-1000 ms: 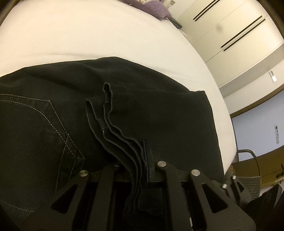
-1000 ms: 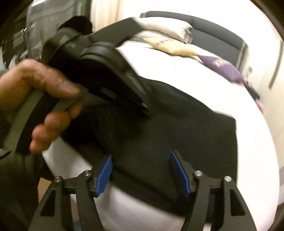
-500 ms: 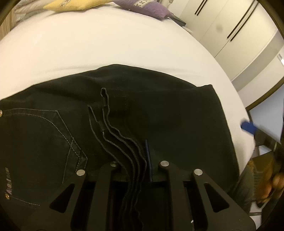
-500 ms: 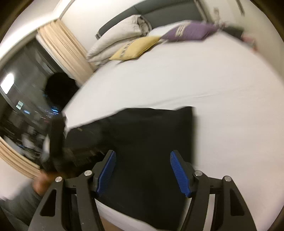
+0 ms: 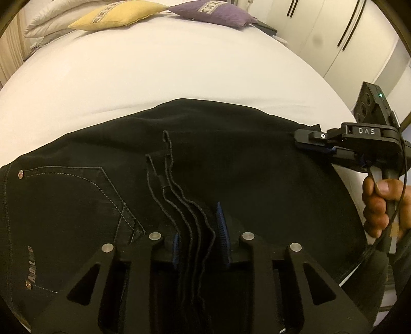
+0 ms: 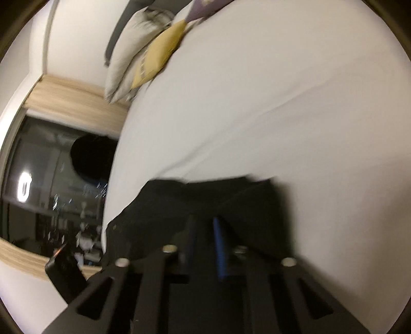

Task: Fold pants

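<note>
Black pants (image 5: 251, 164) lie folded on the white bed (image 5: 179, 66), with a stitched back pocket (image 5: 77, 195) at the left. My left gripper (image 5: 199, 236) sits over the stacked hem edges (image 5: 185, 205); its blue pads stand slightly apart around the layers. My right gripper (image 5: 316, 144) shows at the right corner of the pants in the left wrist view. In the blurred right wrist view its blue pads (image 6: 219, 246) are nearly together on the black pants (image 6: 251, 203).
A yellow pillow (image 5: 115, 15) and a purple pillow (image 5: 208, 12) lie at the head of the bed, with white pillows (image 6: 128, 64) beside them. White wardrobe doors (image 5: 341, 38) stand at the right. A dark window (image 6: 51, 200) is beyond the bed's left edge.
My left gripper's pads have parted a little around the hem layers. My right gripper swung to the pants' right corner and closed there.
</note>
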A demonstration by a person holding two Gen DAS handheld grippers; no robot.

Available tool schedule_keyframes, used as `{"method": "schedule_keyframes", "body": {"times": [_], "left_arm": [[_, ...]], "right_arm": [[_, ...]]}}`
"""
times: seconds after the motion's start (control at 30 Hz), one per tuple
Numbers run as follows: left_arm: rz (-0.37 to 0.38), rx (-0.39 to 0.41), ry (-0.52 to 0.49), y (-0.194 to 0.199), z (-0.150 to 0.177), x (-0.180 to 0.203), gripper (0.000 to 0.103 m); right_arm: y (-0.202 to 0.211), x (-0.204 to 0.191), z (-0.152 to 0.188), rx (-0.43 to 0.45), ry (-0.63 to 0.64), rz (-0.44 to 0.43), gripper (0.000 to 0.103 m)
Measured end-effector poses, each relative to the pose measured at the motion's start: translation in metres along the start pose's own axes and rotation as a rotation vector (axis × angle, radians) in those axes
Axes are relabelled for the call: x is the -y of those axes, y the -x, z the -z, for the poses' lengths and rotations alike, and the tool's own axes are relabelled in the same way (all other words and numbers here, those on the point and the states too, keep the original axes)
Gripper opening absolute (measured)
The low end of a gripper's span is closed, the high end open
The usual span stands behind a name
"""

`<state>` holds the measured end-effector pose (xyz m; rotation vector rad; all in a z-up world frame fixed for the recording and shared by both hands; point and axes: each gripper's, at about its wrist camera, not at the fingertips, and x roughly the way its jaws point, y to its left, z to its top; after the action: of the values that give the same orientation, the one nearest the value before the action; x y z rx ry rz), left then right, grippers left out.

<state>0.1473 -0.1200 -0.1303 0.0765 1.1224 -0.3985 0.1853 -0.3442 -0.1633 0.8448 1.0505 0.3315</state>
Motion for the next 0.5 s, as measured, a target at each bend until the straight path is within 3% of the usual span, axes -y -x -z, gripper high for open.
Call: {"method": "schedule_keyframes", "body": {"times": [0.03, 0.13, 0.17, 0.3, 0.37, 0.43, 0.5], "left_arm": [[-0.002, 0.000, -0.001, 0.000, 0.000, 0.000, 0.024], [-0.007, 0.003, -0.005, -0.001, 0.001, 0.000, 0.024], [-0.009, 0.004, -0.006, -0.003, 0.002, 0.000, 0.024], [-0.014, 0.006, -0.009, -0.003, 0.003, 0.002, 0.025], [-0.016, 0.007, -0.012, -0.003, 0.003, 0.002, 0.025], [-0.020, 0.007, -0.018, -0.003, 0.004, 0.002, 0.025], [-0.026, 0.010, -0.026, -0.002, 0.005, 0.003, 0.026]], "right_arm": [[0.001, -0.002, -0.012, 0.010, -0.006, 0.013, 0.007], [0.014, -0.020, -0.004, 0.032, 0.025, 0.078, 0.013], [0.021, -0.031, 0.003, 0.034, 0.048, 0.073, 0.021], [0.034, -0.057, 0.042, -0.018, 0.101, -0.072, 0.041], [0.029, -0.056, 0.068, -0.074, 0.108, -0.086, 0.046], [0.024, -0.039, 0.086, -0.115, 0.093, -0.052, 0.040], [0.036, -0.014, 0.099, -0.063, 0.044, -0.077, 0.010]]}}
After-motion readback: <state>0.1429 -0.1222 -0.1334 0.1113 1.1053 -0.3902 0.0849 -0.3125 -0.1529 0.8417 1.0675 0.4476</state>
